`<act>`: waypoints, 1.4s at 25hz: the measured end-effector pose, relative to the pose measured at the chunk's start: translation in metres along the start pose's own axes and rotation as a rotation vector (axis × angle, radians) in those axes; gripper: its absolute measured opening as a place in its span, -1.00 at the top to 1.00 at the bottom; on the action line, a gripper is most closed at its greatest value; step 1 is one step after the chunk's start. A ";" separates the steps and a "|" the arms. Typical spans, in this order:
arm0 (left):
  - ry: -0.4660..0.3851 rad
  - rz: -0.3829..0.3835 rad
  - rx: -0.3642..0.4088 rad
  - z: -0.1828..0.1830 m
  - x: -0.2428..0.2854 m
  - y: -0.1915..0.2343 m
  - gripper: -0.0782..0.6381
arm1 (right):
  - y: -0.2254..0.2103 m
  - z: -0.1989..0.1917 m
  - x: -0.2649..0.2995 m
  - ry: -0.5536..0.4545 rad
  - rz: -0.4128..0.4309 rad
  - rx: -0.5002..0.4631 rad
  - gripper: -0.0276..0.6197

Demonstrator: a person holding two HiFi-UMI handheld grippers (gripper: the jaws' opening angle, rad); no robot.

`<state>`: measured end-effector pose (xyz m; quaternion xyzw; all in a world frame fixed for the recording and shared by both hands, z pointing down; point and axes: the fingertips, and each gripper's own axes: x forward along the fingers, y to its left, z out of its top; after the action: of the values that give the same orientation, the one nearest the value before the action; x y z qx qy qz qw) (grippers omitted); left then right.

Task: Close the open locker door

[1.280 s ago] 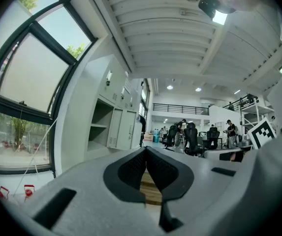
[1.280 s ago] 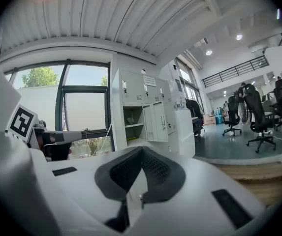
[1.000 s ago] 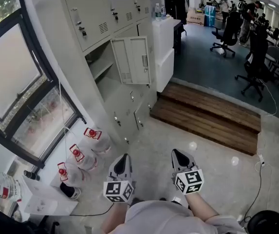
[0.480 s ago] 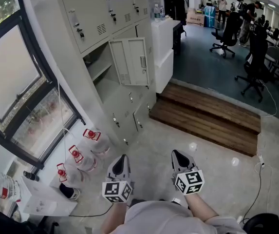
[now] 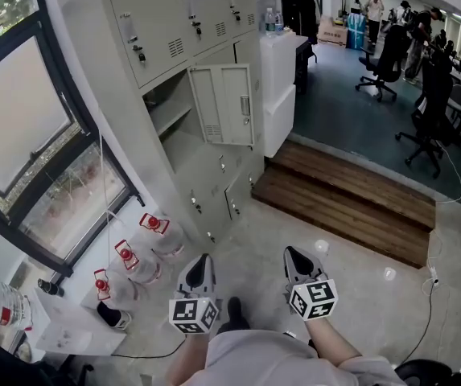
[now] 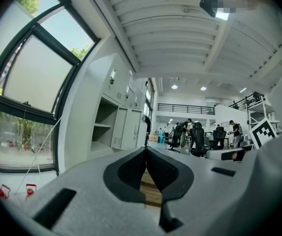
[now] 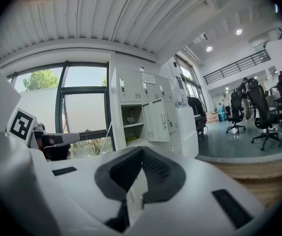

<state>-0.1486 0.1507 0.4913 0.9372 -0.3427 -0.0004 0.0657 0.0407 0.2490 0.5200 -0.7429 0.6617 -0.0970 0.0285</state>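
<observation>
A bank of pale grey lockers (image 5: 174, 22) stands at the upper left of the head view. One middle door (image 5: 228, 103) hangs open to the right and shows a compartment with a shelf (image 5: 168, 109). My left gripper (image 5: 200, 264) and right gripper (image 5: 294, 256) hover low over the floor, well short of the lockers. Both are shut with nothing between the jaws. In the left gripper view the tips (image 6: 145, 149) meet, with the open door (image 6: 124, 129) far ahead. The right gripper (image 7: 141, 149) view shows the open door (image 7: 159, 121) beyond its closed tips.
Large water bottles with red caps (image 5: 125, 257) stand on the floor by the window (image 5: 29, 127) at the left. A white cabinet (image 5: 282, 71) adjoins the lockers. A wooden step (image 5: 347, 195) leads up to an office area with chairs (image 5: 431, 87) and people in the distance.
The head view has shifted a little, so the lockers sit slightly further right. A dark shoe now shows between the two grippers. Both grippers keep their places, shut.
</observation>
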 end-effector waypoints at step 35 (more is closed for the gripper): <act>0.037 -0.062 -0.011 0.031 0.359 0.175 0.76 | -0.101 0.065 0.377 0.016 -0.031 -0.027 0.88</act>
<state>0.0126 -0.2161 0.4977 0.9468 -0.3120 0.0130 0.0775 0.1911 -0.1171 0.5134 -0.7527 0.6515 -0.0942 0.0116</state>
